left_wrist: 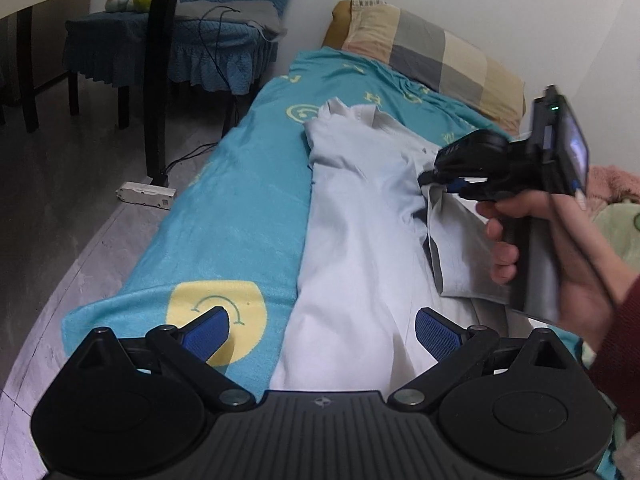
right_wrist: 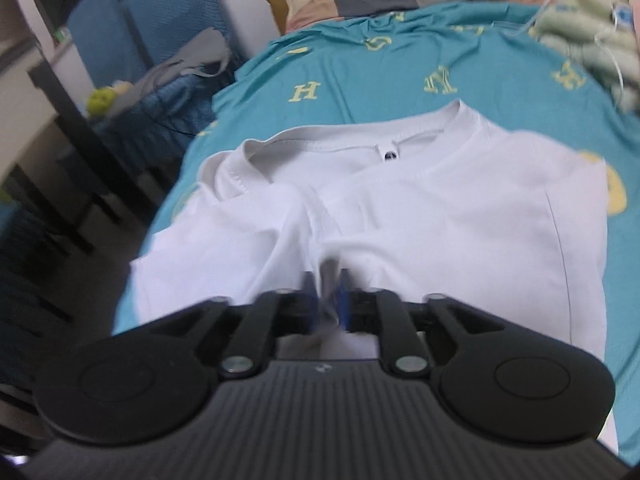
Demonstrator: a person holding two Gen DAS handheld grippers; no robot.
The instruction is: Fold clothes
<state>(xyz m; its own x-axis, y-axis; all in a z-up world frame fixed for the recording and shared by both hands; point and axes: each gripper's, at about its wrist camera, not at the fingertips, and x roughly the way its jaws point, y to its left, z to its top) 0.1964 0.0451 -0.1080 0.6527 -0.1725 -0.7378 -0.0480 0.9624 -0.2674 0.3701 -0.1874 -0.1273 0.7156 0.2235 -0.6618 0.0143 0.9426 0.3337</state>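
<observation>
A white T-shirt (left_wrist: 356, 216) lies along a teal blanket (left_wrist: 224, 216) on the bed, its collar towards the pillow. My left gripper (left_wrist: 322, 330) is open and empty, low over the shirt's near end, one pad over the blanket. My right gripper (right_wrist: 329, 292) is shut on a fold of the white T-shirt (right_wrist: 460, 208). In the left wrist view the right gripper (left_wrist: 430, 184) holds a sleeve edge lifted above the shirt's right side. The collar (right_wrist: 360, 140) with its label faces me in the right wrist view.
A checked pillow (left_wrist: 432, 52) lies at the bed's head against the wall. A blue-covered chair (left_wrist: 168, 44) and dark table legs (left_wrist: 158, 80) stand left of the bed, with a power strip (left_wrist: 146, 195) on the floor. Green and pink bedding (left_wrist: 616, 216) lies at right.
</observation>
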